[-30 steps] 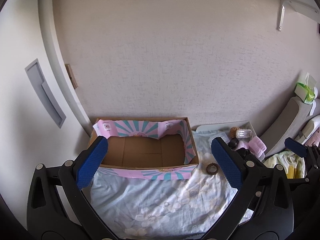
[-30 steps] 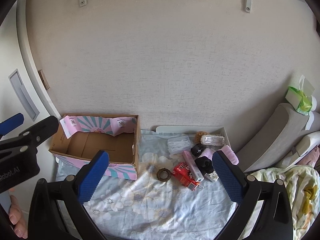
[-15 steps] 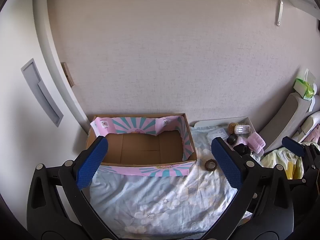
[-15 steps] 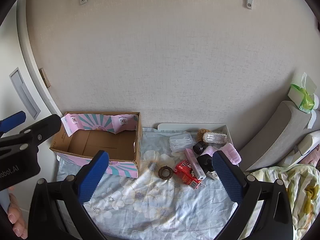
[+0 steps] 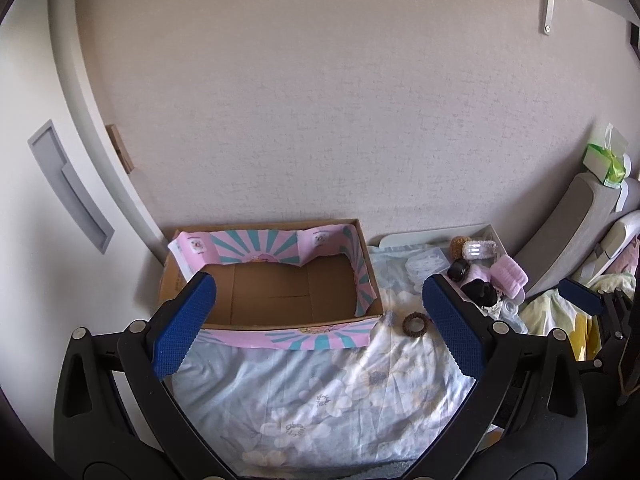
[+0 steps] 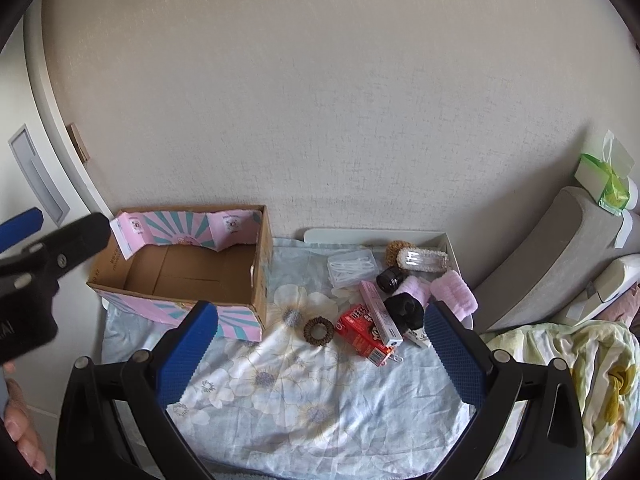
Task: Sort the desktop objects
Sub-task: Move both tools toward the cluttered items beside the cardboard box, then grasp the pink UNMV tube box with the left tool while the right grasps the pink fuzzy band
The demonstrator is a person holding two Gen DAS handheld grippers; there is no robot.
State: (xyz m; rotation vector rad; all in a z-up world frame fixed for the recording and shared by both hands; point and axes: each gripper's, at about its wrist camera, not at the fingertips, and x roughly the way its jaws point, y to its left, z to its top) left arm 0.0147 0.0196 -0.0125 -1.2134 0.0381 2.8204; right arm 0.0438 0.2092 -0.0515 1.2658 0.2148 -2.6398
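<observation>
Brown hair tie (image 6: 318, 331): lies flat on the floral cloth (image 6: 304, 392), between the empty cardboard box (image 6: 256, 280) and the red carton (image 6: 362, 334). Judged light, soft, springy; best pinched across one side of its ring. Right gripper (image 6: 320, 350): jaws wide apart, empty, held above and short of it. Left gripper (image 5: 320, 324): likewise spread, empty, facing the box.

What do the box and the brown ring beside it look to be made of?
Box: corrugated cardboard, matte brown inside, with glossy pink and teal printed paper on its walls, torn at the back edge. Ring: probably a coiled or fabric hair tie, given its ridged, dull surface; too small to be sure.
</observation>
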